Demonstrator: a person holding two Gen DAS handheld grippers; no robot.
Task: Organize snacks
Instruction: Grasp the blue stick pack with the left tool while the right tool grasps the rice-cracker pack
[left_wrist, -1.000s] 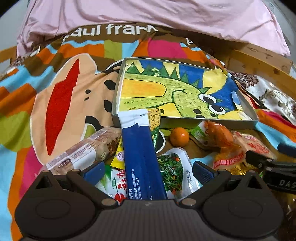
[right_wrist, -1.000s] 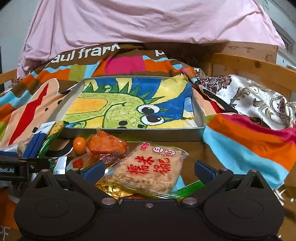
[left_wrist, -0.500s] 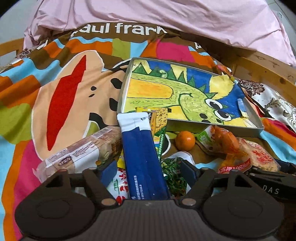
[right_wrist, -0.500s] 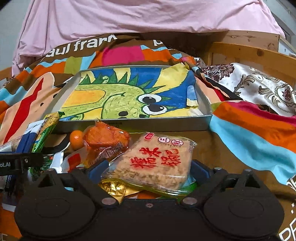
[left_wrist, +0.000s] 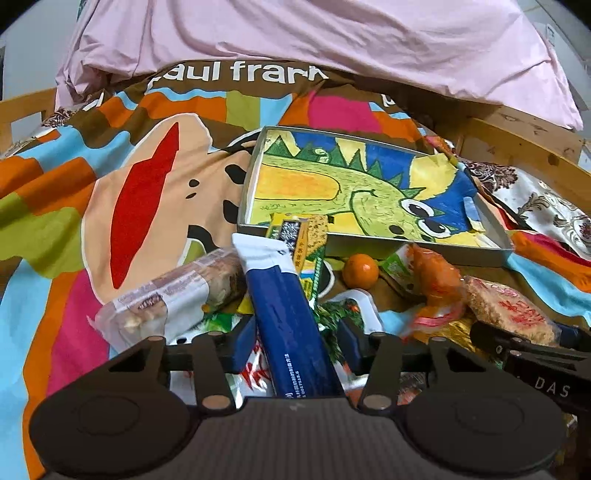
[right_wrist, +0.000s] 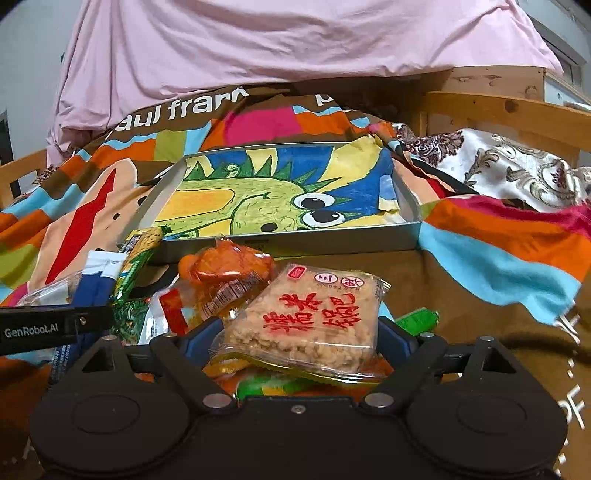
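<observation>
The dinosaur-painted tray (left_wrist: 417, 248) at frame centre holds no snack, so sorting looks barely begun; the snack pile (left_wrist: 373, 291) lies just below it. The left gripper (left_wrist: 295, 338), its jaws just closing, clamps the blue packet (left_wrist: 284, 321). The right gripper (right_wrist: 301, 341) straddles the rice cracker pack (right_wrist: 314, 314), jaws wide; whether they press it is unclear.

White "aul frank" across the blanket's (left_wrist: 236, 107) brown band. "GenRobot.AI" in white on the left gripper's (right_wrist: 55, 328) black side, seen from the right wrist. "DAS" on the right gripper's (left_wrist: 546, 373) side, seen from the left wrist. Red Chinese characters on the rice cake pack (right_wrist: 310, 317), unread.
</observation>
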